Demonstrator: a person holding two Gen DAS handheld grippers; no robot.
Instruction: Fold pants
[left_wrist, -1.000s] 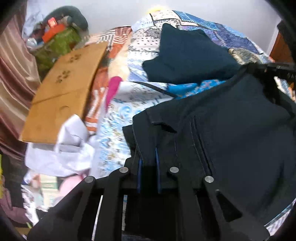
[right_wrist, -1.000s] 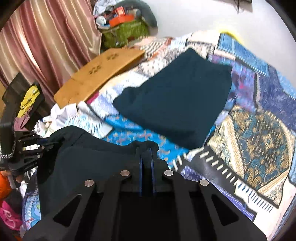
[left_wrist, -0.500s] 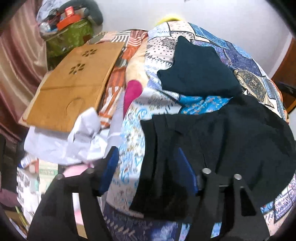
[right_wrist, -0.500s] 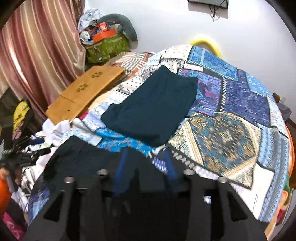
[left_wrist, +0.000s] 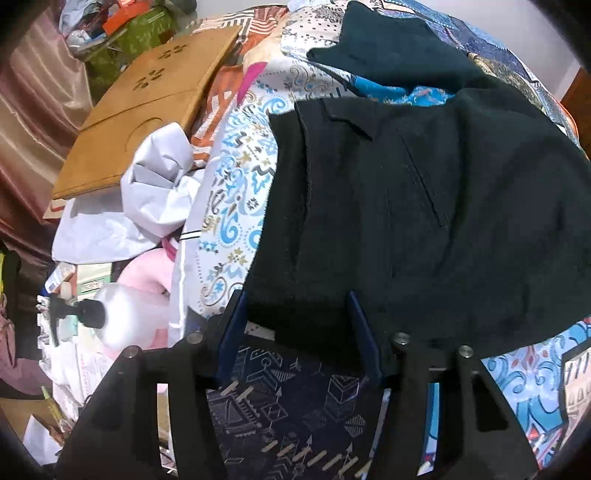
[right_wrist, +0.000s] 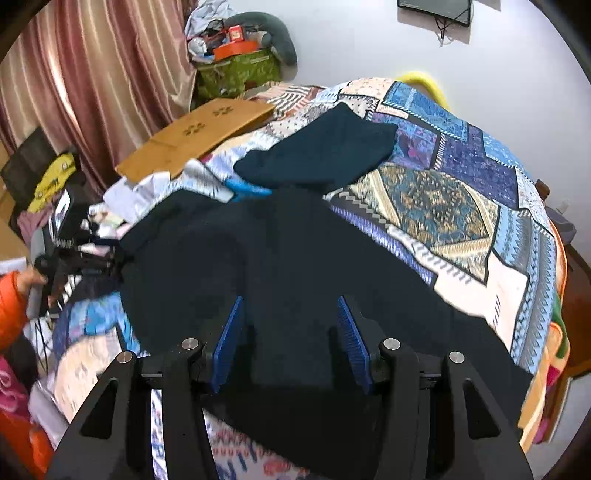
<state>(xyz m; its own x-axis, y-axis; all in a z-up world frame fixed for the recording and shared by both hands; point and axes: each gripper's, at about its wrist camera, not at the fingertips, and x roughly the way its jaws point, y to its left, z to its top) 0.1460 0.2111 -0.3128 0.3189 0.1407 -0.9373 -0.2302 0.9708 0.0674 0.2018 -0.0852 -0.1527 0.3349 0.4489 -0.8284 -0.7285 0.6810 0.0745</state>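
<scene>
Patchwork blue bedspread (right_wrist: 443, 206) carries dark navy cotton pants (right_wrist: 295, 266) near its front edge; right gripper (right_wrist: 290, 332) spread, left gripper (left_wrist: 299, 332) closing, empty. Fold laid; regrasping likely follows.

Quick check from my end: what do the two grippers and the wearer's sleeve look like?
Both the left gripper and the right gripper are black, with angular cut-out frames, silver round bolt heads and ribbed blue finger pads. In the right wrist view, an orange sleeve shows behind the left gripper.
</scene>
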